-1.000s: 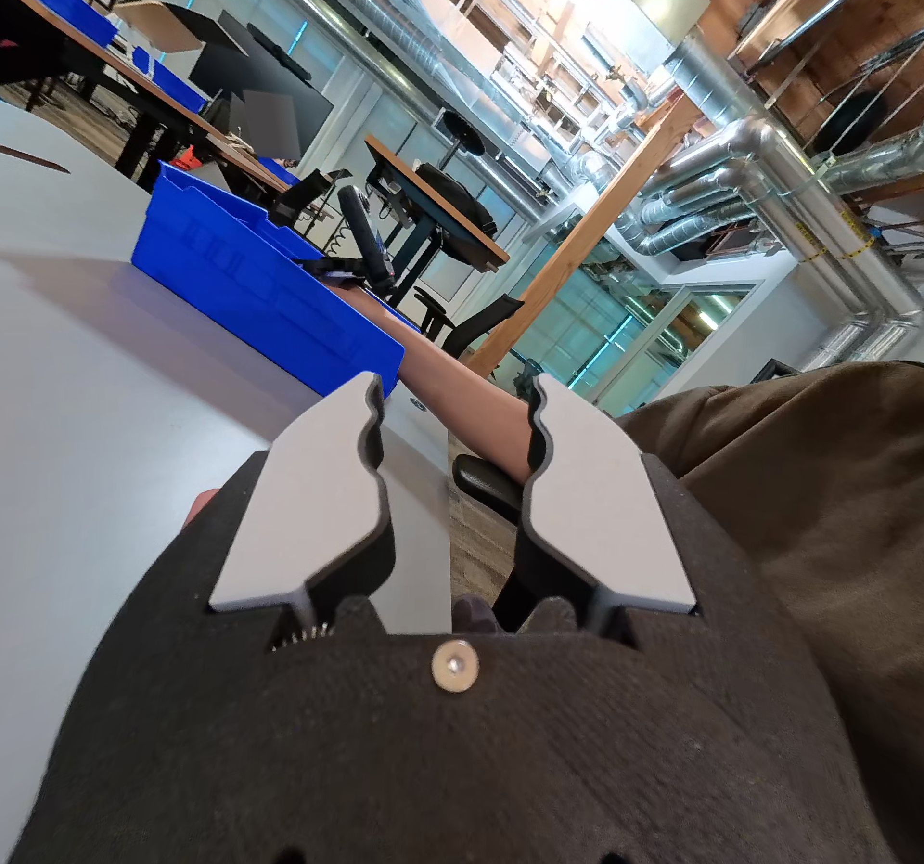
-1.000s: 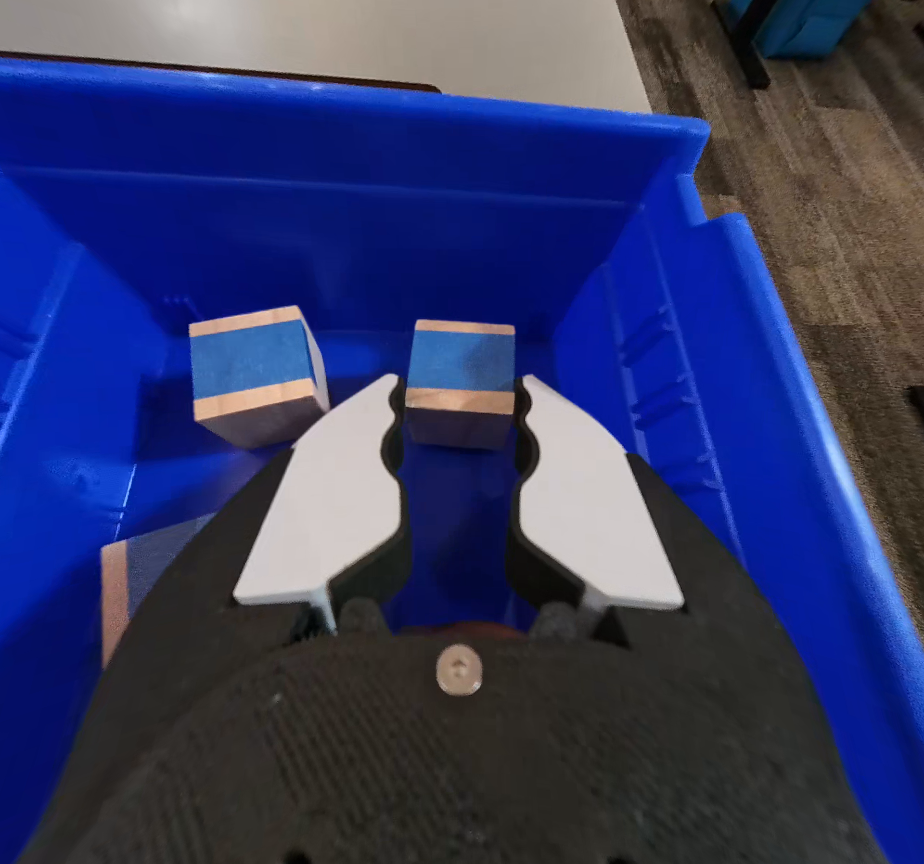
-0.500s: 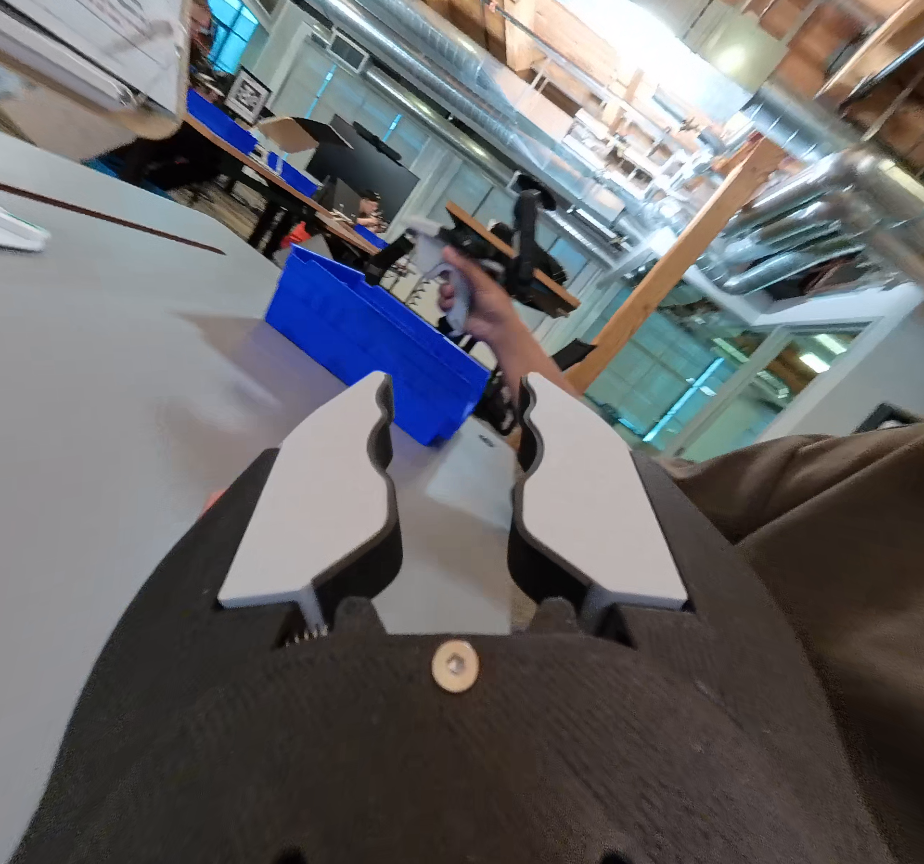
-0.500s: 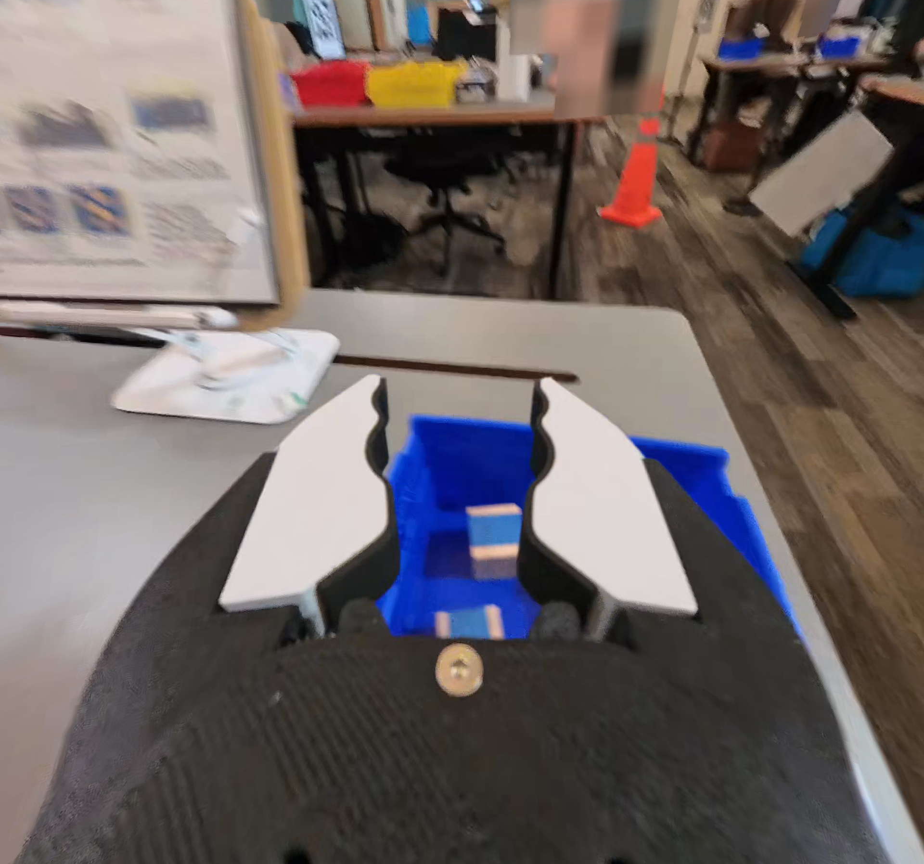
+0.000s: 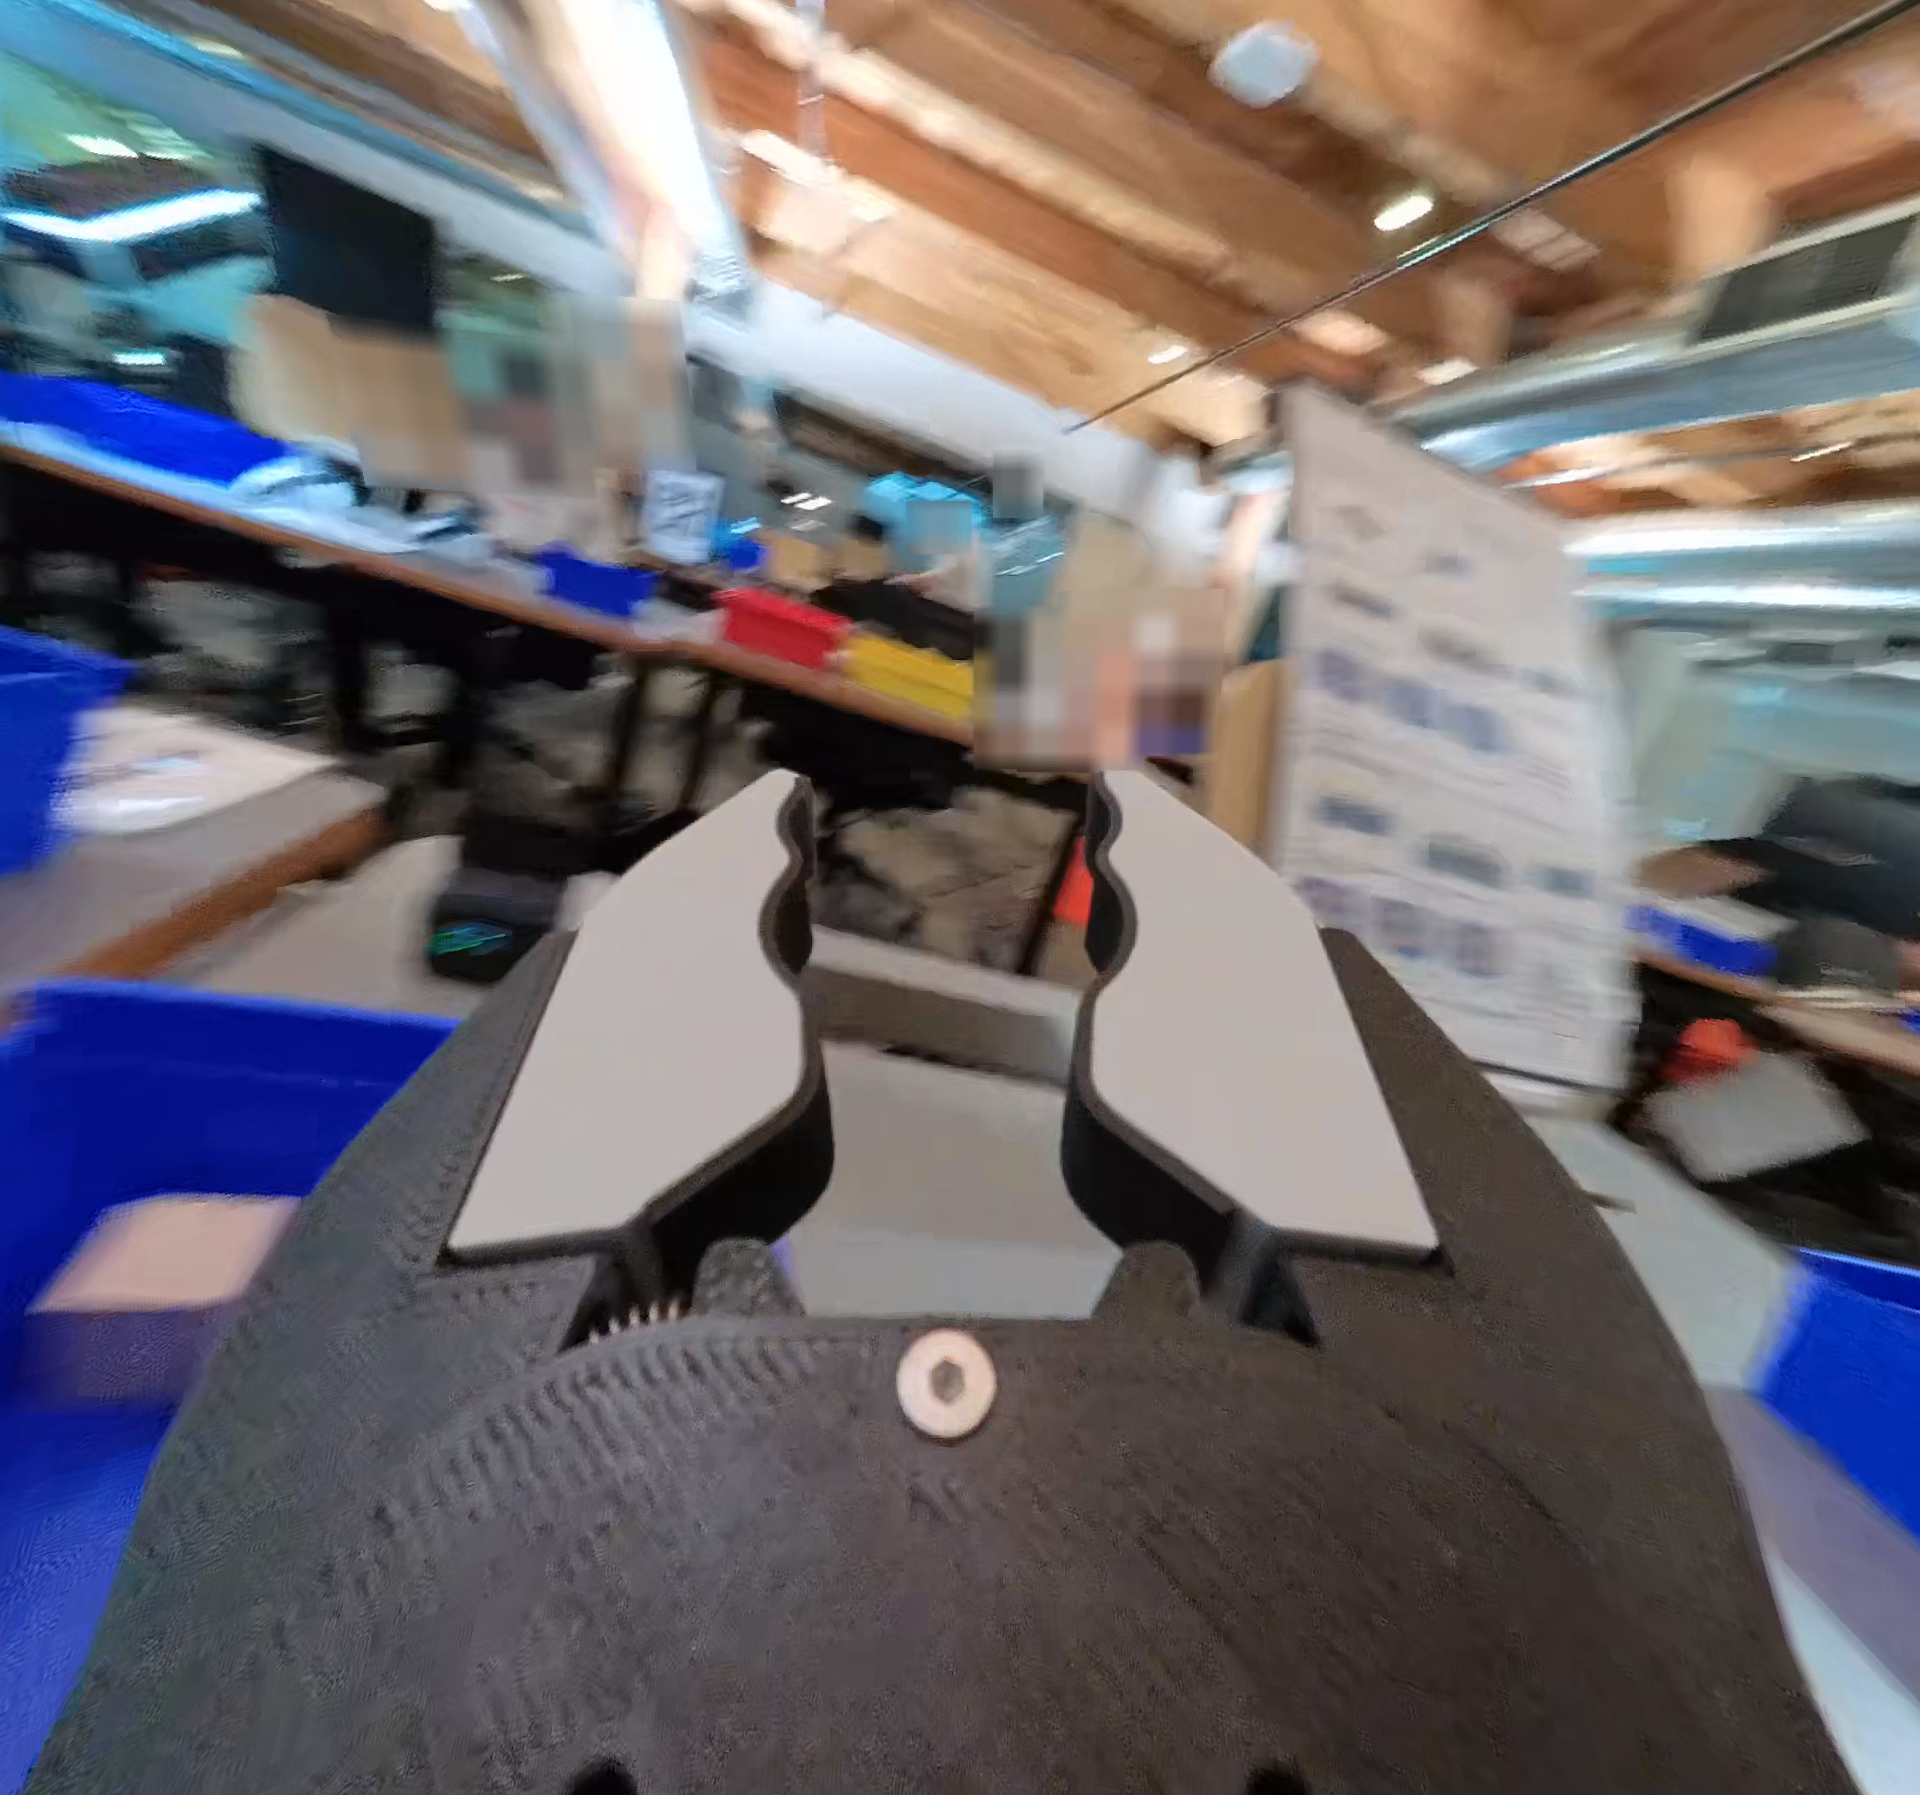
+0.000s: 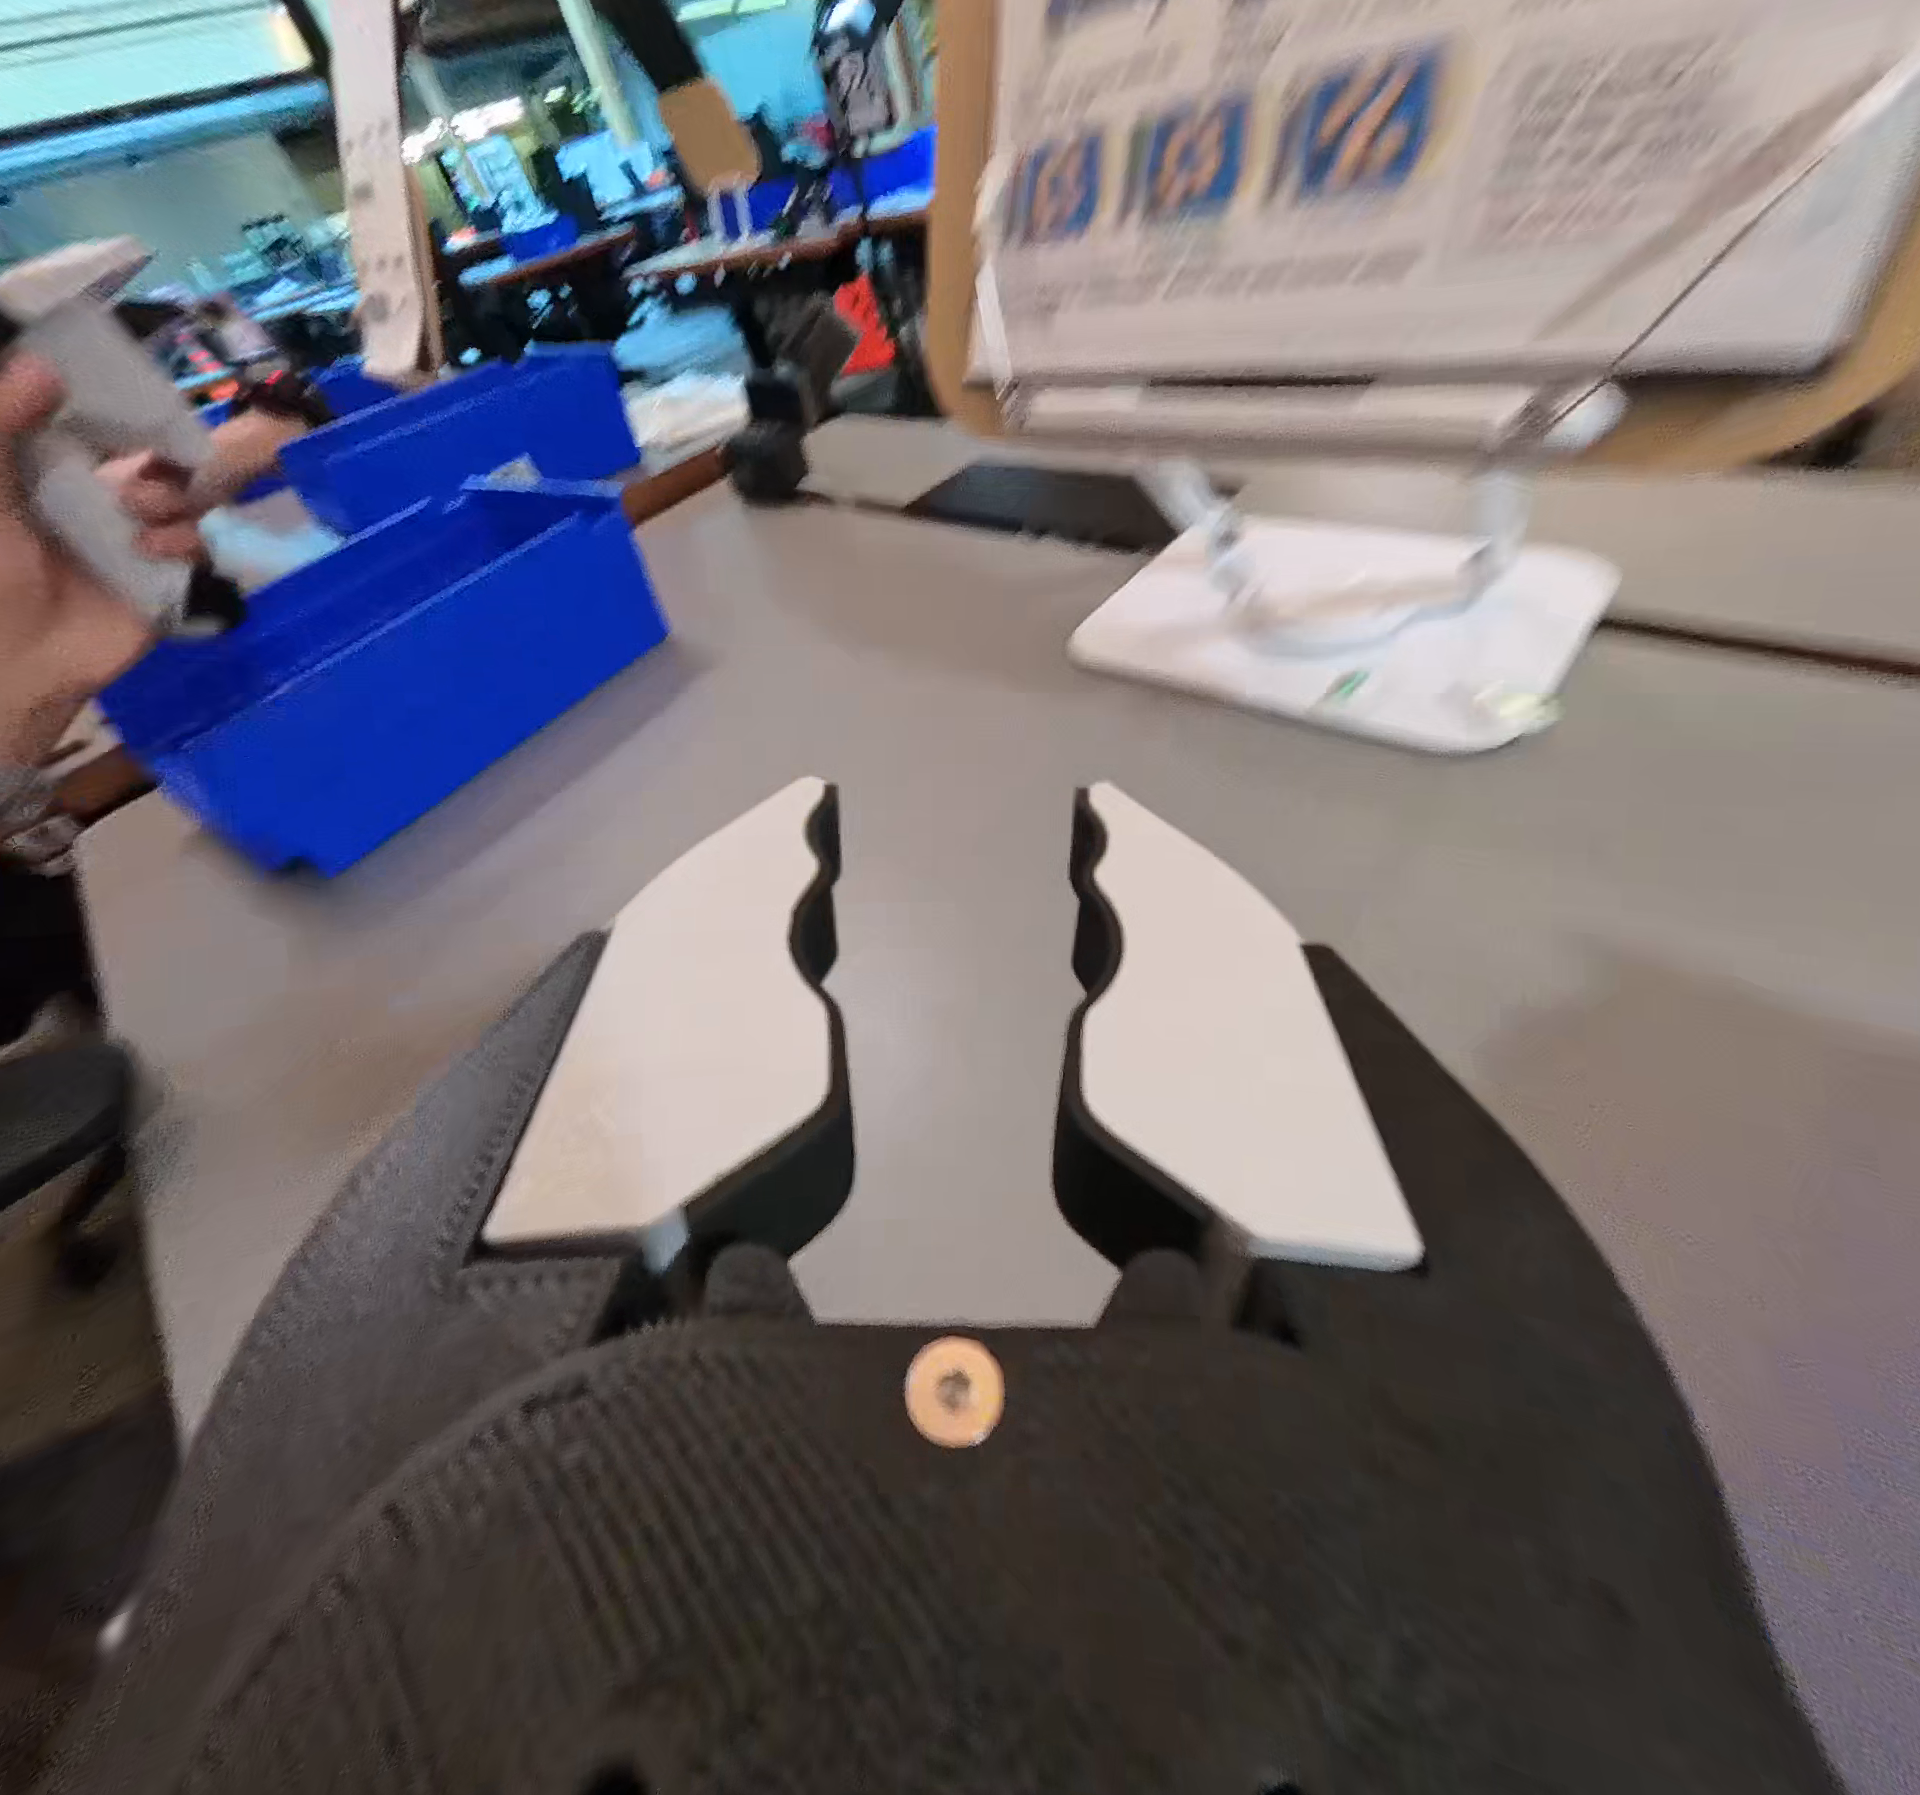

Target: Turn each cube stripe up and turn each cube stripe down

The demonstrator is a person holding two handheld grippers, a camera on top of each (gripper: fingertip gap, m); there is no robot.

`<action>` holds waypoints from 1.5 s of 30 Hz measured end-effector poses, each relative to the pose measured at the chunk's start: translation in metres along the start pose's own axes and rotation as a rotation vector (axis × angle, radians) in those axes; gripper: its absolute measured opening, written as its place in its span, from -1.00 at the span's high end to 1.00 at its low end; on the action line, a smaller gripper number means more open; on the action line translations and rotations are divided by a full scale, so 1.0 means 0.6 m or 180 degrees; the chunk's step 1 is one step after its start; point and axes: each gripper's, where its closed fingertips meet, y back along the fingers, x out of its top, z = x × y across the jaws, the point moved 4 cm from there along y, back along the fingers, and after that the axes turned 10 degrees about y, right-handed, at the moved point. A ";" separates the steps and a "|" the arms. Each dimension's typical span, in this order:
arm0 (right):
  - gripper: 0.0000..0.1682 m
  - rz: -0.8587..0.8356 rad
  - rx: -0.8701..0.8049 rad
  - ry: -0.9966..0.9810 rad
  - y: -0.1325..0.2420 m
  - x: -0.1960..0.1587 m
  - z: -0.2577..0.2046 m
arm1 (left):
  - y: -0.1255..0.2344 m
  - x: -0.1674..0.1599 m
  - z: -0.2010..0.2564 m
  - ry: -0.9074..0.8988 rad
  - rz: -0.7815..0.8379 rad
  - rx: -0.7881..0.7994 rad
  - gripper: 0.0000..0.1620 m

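Everything was smeared with blur. At the far left of my right-hand view, a hand (image 6: 52, 592) gripped a grey handle over a blue bin (image 6: 416, 665), which sat on the grey table (image 6: 1558, 914) ahead and to the left of my right gripper (image 6: 951, 795). More blue bins (image 6: 457, 436) stood behind it. My right gripper hovered over bare tabletop, jaws parted, nothing between them. Ahead and to its right stood a white stand (image 6: 1351, 633) on the table, carrying a printed board (image 6: 1455, 114) that leaned above it.

In my left-hand view, a blue bin (image 5: 156, 1101) lay low on the left, just beside my left gripper (image 5: 943, 789). Inside it, down by the gripper's left flank, I caught a pale wooden face that looked like a cube (image 5: 156, 1257); too blurred to tell where its stripe was. The left gripper was released too, fingers spread, empty, pointing out across the room. Past its tips ran a long bench (image 5: 468, 592) with red (image 5: 779, 628) and yellow (image 5: 909, 675) bins. To the right stood a white poster board (image 5: 1434, 727), and at the lower right edge, another blue bin's corner (image 5: 1849, 1361).
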 end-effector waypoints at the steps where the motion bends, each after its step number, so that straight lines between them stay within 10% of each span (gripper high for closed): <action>1: 0.48 -0.0100 0.0115 -0.0052 -0.006 -0.026 -0.026 | -0.005 0.007 -0.040 -0.0125 -0.0109 0.0267 0.32; 10: 0.49 -0.0643 0.0059 0.0284 0.017 -0.135 -0.108 | -0.067 -0.159 -0.258 -0.0730 -0.2224 0.1493 0.10; 16: 0.50 -0.0397 0.0010 -0.0493 0.049 -0.138 -0.085 | -0.072 -0.250 -0.307 -0.0567 -0.2832 0.1931 0.25; 21: 0.51 -0.0310 0.0098 -0.0842 0.053 -0.138 -0.069 | -0.081 -0.227 -0.292 -0.0706 -0.2709 0.1909 0.41; 25: 0.51 -0.0296 0.0145 -0.0730 0.050 -0.131 -0.075 | -0.106 -0.136 -0.206 -0.0221 -0.1912 0.1247 0.43; 31: 0.38 -0.0165 0.0382 -0.0382 0.030 -0.107 -0.109 | -0.109 -0.056 0.056 0.1394 -0.1037 -0.1126 0.44; 39: 0.22 0.0711 -0.0078 0.0859 0.039 -0.028 -0.134 | -0.024 -0.223 0.350 0.3636 -0.1783 -0.2684 0.44; 45: 0.23 0.1363 0.0448 0.0957 0.050 0.001 -0.183 | 0.059 -0.345 0.413 0.4741 -0.2205 -0.2798 0.44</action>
